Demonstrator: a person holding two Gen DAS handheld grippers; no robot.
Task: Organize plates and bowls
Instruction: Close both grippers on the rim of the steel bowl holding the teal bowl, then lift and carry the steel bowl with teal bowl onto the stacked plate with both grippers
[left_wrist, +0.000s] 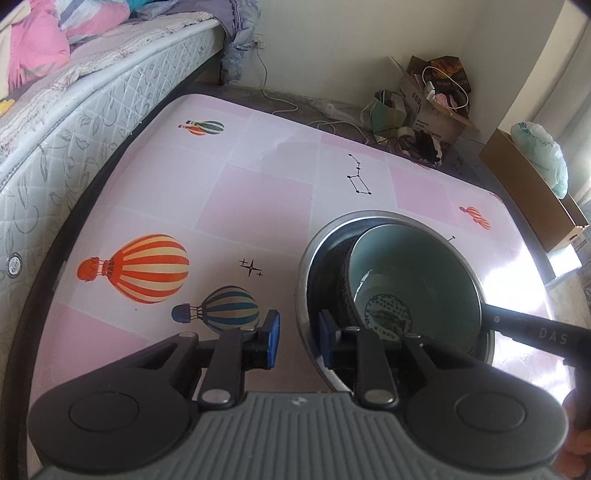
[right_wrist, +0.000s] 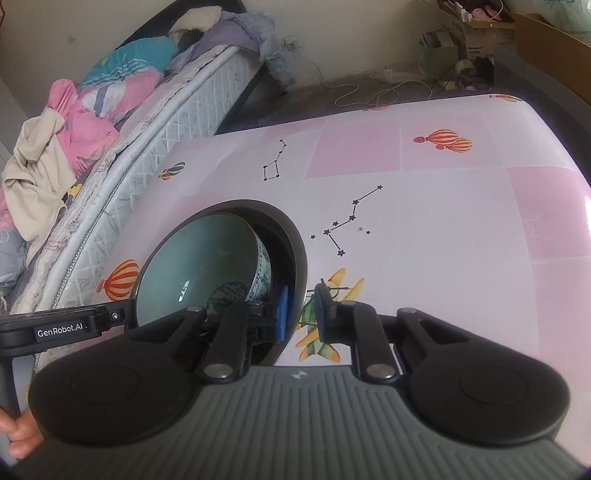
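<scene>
Two handheld grippers close in from opposite sides on a stacked pair of dishes. The left gripper (left_wrist: 297, 341) straddles the near rim of a metal bowl (left_wrist: 306, 266), one blue pad inside the wall and one outside; in its own view a narrow gap seems to remain between pads and rim, so contact cannot be confirmed. The right gripper (right_wrist: 301, 312) sits on the opposite rim of the same metal bowl (right_wrist: 299, 254), its pads narrowed to a slit with the rim between them, apparently pinching it. Nested inside, just ahead of both sets of fingers, a pale green ceramic bowl (left_wrist: 417, 269) leans tilted against the metal wall, a printed pattern at its bottom. The stack rests on a surface (left_wrist: 221, 206) covered in pink checks, hot-air balloons and star constellations. Farther off to the left lies a bed (left_wrist: 74, 110) heaped with bedding; beyond the surface's far edge, cardboard boxes (left_wrist: 432, 107) stand on the floor by the wall.
</scene>
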